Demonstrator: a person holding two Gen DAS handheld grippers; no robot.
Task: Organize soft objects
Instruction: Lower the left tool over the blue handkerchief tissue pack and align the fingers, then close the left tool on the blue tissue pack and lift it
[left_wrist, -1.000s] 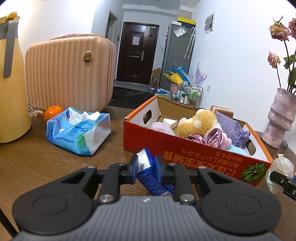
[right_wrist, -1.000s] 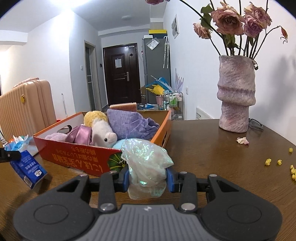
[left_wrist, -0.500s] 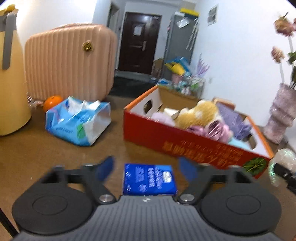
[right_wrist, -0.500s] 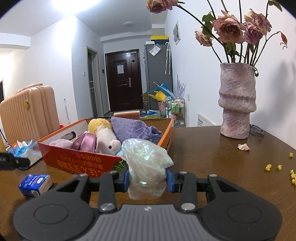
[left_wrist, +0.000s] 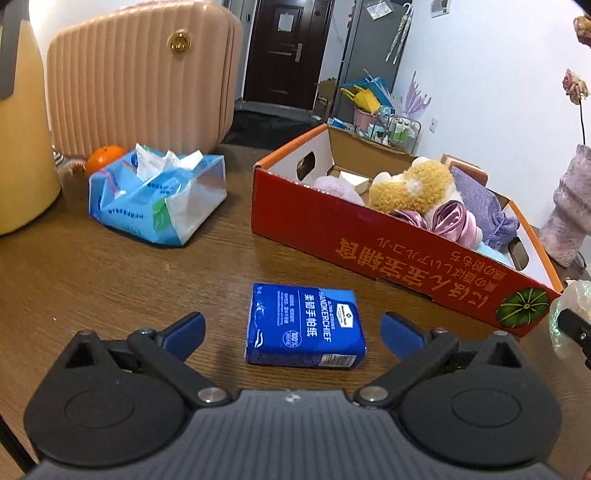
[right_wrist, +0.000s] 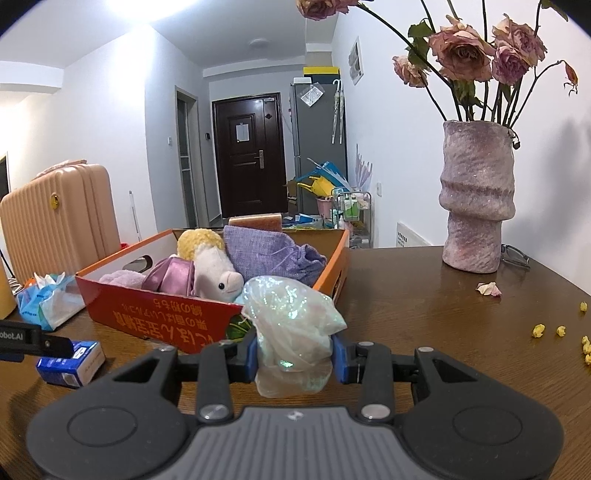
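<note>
A blue handkerchief tissue pack (left_wrist: 304, 326) lies flat on the wooden table, between the spread fingers of my open left gripper (left_wrist: 292, 329). It also shows in the right wrist view (right_wrist: 72, 363). My right gripper (right_wrist: 294, 353) is shut on an iridescent plastic bag (right_wrist: 291, 325) and holds it just in front of the red cardboard box (right_wrist: 162, 317). The box (left_wrist: 388, 243) holds a yellow and white plush toy (left_wrist: 413, 184), a purple cloth pouch (right_wrist: 266, 251), pink satin fabric (left_wrist: 452, 221) and other soft things.
An open blue tissue bag (left_wrist: 155, 195) and an orange (left_wrist: 105, 157) lie left of the box, before a pink suitcase (left_wrist: 140, 77). A yellow jug (left_wrist: 22, 147) stands far left. A vase of dried roses (right_wrist: 476, 199) stands right, with petals and yellow crumbs (right_wrist: 559, 330) nearby.
My left gripper opened and let go of the blue tissue pack, which now lies flat on the table. My right gripper rose slightly, still holding the bag.
</note>
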